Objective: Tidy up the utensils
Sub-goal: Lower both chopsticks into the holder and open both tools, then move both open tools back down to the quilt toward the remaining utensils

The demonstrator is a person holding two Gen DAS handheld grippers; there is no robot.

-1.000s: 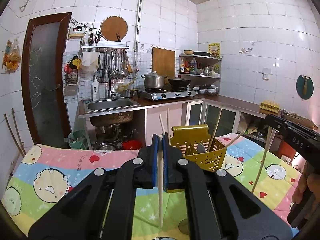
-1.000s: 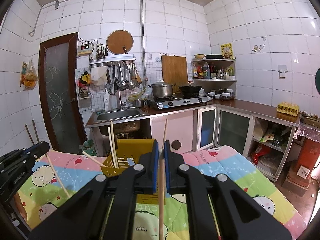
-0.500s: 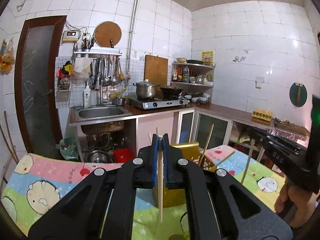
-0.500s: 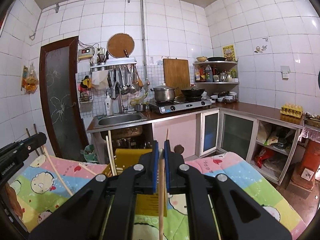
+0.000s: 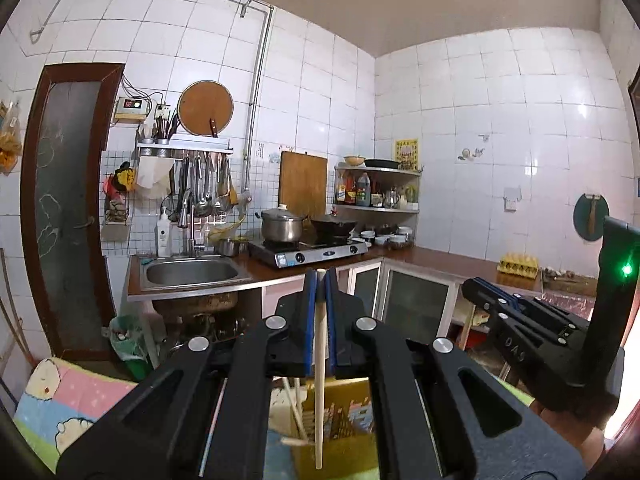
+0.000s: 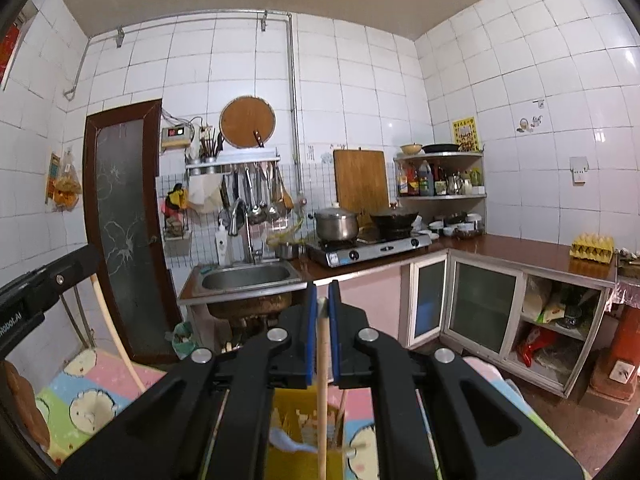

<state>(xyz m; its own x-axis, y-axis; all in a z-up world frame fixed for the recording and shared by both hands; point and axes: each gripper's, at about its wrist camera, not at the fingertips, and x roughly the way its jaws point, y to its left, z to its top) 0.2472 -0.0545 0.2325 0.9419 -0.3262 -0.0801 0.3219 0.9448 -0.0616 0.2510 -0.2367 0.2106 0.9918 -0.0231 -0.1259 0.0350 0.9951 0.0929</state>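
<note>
At bottom centre of each wrist view, we find the left gripper (image 5: 319, 280) clamped on a pale chopstick (image 5: 319, 380) and the right gripper (image 6: 322, 292) clamped on a wooden chopstick (image 6: 322, 392), both upright. Below them sits the yellow utensil basket (image 6: 304, 460) on the cartoon-print cloth (image 6: 80, 408). Beyond, mid-frame, we note the sink (image 6: 246, 278) and stove (image 6: 372, 248).

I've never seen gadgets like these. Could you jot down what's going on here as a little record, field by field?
Setting: tiled home kitchen, sink and stove behind
Left gripper: shut on a pale chopstick, pointing down
Right gripper: shut on a wooden chopstick, pointing down
Below both: yellow utensil basket already holding chopsticks
Surface: cartoon-print cloth
Likely next: lower and release both chopsticks into the basket
</note>
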